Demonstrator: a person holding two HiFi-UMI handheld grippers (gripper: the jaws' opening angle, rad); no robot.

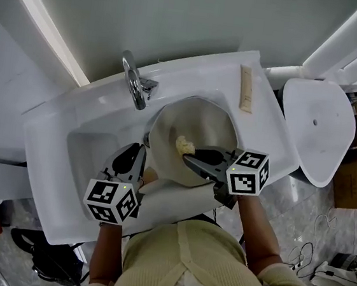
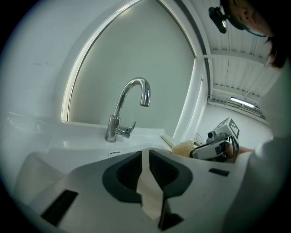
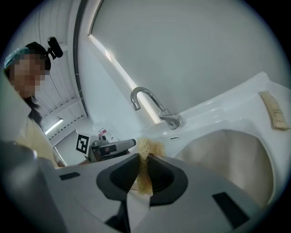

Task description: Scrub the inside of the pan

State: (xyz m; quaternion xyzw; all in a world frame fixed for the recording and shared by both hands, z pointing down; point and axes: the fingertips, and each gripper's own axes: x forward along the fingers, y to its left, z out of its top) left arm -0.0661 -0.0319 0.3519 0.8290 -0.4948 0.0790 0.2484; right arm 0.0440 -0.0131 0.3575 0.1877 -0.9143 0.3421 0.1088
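— Pan point(image 1: 199, 125) position, reading outward from the operator?
— It sits in the right part of the basin of the white sink point(image 1: 59, 125), pale inside facing up. In the head view the person's shoulders, in a yellow top point(image 1: 197, 263), cover the sink's front edge.
— Left gripper point(image 1: 139, 160) condition?
— Jaws are closed on a pale flat strip at the pan's left edge. Whether that strip is handle or rim cannot be told. In the left gripper view the gripper's own body blocks most of the basin.
— Right gripper point(image 1: 189, 158) condition?
— Jaws are clamped on a yellowish scrub pad point(image 1: 183, 146), which rests against the pan's inside near its middle. This gripper and its marker cube point(image 1: 249, 173) hide the pan's near rim in the head view.
— Items beyond the pan?
— A chrome faucet point(image 1: 134, 79) stands on the sink deck behind the basin, its arched spout reaching toward the pan's left side. A beige flat strip point(image 1: 246, 88) lies on the deck at the back right corner, apart from the pan.
— Further out?
— A second white basin point(image 1: 314, 129) stands just beside the sink on the right. Cardboard boxes point(image 1: 354, 178) sit beyond it, and cables point(image 1: 320, 251) lie on the floor nearby
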